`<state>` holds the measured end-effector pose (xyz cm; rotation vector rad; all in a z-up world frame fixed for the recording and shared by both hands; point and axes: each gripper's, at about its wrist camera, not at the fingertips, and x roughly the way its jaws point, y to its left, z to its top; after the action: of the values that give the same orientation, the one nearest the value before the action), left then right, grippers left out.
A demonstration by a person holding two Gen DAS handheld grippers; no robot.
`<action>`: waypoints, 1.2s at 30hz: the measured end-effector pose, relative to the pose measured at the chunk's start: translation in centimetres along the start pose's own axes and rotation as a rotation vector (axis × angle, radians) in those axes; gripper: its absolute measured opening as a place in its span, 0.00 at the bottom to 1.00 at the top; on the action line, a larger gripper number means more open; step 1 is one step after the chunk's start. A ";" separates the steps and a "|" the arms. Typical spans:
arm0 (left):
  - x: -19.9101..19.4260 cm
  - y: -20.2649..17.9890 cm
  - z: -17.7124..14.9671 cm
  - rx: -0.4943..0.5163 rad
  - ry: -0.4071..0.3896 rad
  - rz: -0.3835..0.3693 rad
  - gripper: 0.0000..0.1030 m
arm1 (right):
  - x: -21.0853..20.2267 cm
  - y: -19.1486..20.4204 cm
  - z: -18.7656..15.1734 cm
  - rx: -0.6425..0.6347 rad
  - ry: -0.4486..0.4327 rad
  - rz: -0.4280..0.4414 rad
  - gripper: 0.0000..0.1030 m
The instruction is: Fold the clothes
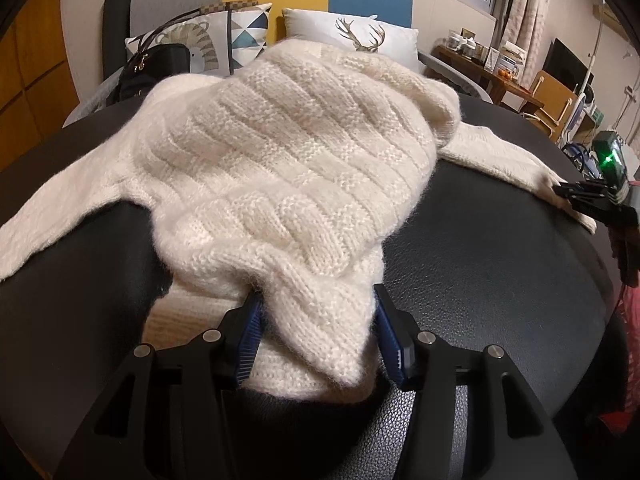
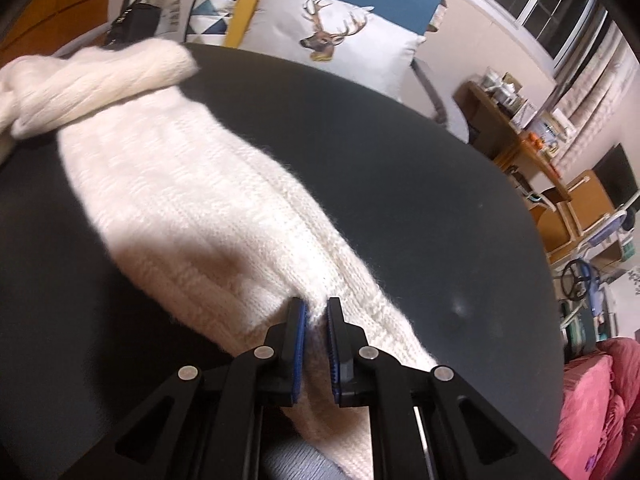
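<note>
Your cream knitted sweater [image 1: 280,168] lies spread on the black desk [image 1: 480,260], its body bunched and folded over in the middle, one sleeve running off to the left and the other [image 2: 192,216] stretched out to the right.

Your left hand-held gripper [image 1: 316,336] sits at the near edge of the sweater with a thick fold of the hem between its blue pads [image 1: 248,344]. The jaws stand about half apart, and the knit fills the gap and touches both pads, so it grips that fold.

Your right hand-held gripper [image 2: 316,344] is at the cuff end of the right sleeve. Its jaws are nearly together and pinch a thin ridge of the knit between them.

Behind the desk, a deer cushion [image 1: 356,36] and a patterned cushion [image 1: 224,36] lean against a sofa. A black handbag [image 1: 156,68] sits just beside the patterned one.
</note>
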<state>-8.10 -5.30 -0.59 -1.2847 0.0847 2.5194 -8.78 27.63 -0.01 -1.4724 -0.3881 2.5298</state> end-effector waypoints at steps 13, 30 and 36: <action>-0.2 1.9 -0.3 -0.045 0.024 0.013 0.53 | 4.3 -3.7 4.3 -0.001 0.033 -0.109 0.09; -0.1 3.7 -0.2 -0.052 0.046 0.018 0.53 | 8.7 -8.1 8.5 0.050 0.072 -0.198 0.09; -0.2 3.6 -0.7 -0.056 0.039 0.021 0.53 | 10.4 -9.8 10.0 0.076 0.087 -0.247 0.09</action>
<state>-8.56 -8.91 -1.12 -1.3611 0.0366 2.5317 -22.28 38.65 -0.69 -1.4057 -0.4266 2.2557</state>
